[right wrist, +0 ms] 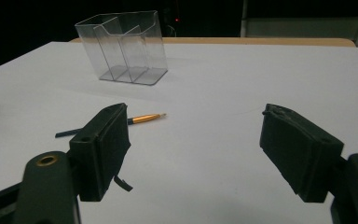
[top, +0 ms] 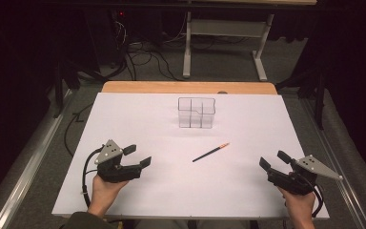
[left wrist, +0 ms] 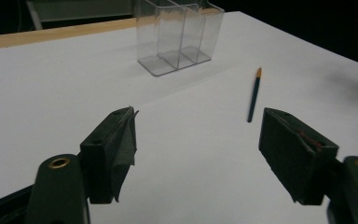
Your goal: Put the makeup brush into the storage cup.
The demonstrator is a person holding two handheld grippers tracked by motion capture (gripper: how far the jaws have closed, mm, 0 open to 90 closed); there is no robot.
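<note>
- Jaws of my left gripper (top: 138, 155) stand wide apart with nothing between them, resting low at the near left of the white table sheet (top: 138, 119).
- Jaws of my right gripper (top: 274, 161) are spread just as wide, bare too, at the near right.
- Between both grippers, a little farther out, lies a thin dark paintbrush with an orange tip (top: 211, 152), flat on the sheet and touched by neither.
- Beyond it, toward the far edge, stands a clear plastic divided holder (top: 196, 112), upright.
</note>
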